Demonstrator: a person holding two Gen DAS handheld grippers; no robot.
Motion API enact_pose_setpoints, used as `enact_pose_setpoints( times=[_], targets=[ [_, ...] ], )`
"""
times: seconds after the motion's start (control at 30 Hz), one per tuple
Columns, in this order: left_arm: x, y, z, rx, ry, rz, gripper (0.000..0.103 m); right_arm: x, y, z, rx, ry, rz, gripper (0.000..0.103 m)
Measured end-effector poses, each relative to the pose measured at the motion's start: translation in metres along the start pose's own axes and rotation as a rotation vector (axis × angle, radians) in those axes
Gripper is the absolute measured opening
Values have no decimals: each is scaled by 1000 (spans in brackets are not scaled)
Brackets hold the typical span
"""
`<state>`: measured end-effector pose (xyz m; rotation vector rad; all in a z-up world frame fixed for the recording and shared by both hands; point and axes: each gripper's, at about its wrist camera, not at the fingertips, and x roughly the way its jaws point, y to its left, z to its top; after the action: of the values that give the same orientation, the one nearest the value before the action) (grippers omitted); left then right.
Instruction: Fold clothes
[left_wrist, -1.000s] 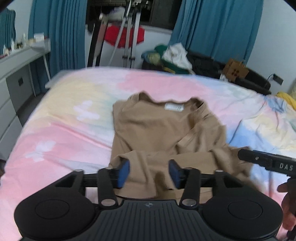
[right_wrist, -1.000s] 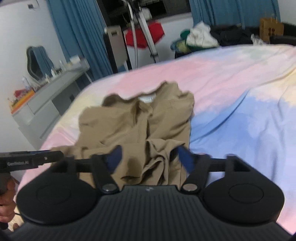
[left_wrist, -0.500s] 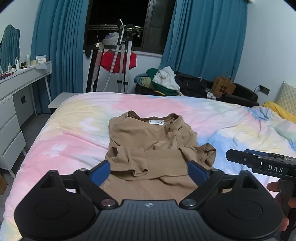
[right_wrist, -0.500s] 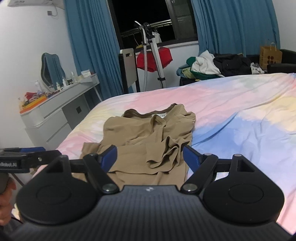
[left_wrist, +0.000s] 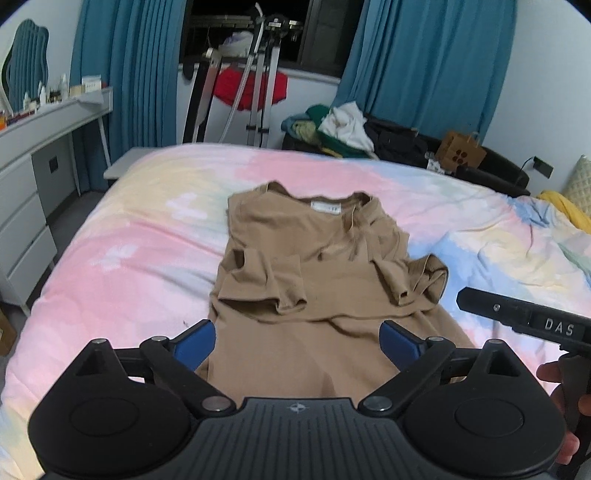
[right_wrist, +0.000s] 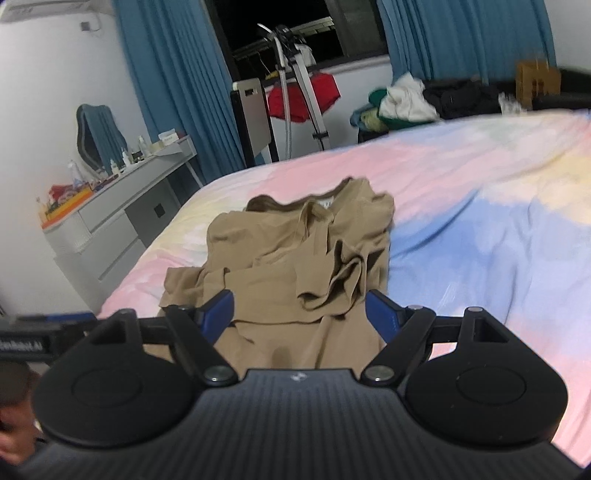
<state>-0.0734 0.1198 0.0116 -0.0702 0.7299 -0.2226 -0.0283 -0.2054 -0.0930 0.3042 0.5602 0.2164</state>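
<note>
From the left wrist camera, the left hand-held gripper (left_wrist: 297, 341) hangs spread wide and released, its 2 blue pads (left_wrist: 195, 343) apart with nothing between them. Straight ahead of it, a tan T-shirt (left_wrist: 317, 280) lies on the bed (left_wrist: 122, 258), whose cover is pastel pink, yellow and blue. The shirt's collar and white label point away from the hand-held gripper, and its hem runs beneath the open fingers. Both short sleeves are turned inward onto the body: the one ahead-left lies fairly flat, the one ahead-right is rumpled. To the right, the right hand-held gripper (left_wrist: 524, 317) shows as a black bar marked DAS, with fingers of the person's right hand (left_wrist: 565, 410) under it. Beyond the bed stand blue curtains (left_wrist: 424, 62), a heap of clothes (left_wrist: 332, 129) and a grey dresser (left_wrist: 33, 173) far to the left.

From the right wrist camera, which is slightly blurred, the right hand-held gripper (right_wrist: 299, 314) is likewise released, jaws wide and empty. The T-shirt (right_wrist: 295, 266) lies directly ahead, collar farthest away, the bunched sleeve just ahead of the right pad. The lower part of the shirt passes under the fingers. At the far left, part of the left hand-held gripper (right_wrist: 33, 336) shows beside the person's left hand (right_wrist: 14, 424).
</note>
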Motion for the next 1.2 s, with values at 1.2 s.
enact_pose_setpoints(
  times=[1.2],
  targets=[
    [90,88,-48,-840,352,-203,82,62,-9,-59,577,500,487,82]
  ],
)
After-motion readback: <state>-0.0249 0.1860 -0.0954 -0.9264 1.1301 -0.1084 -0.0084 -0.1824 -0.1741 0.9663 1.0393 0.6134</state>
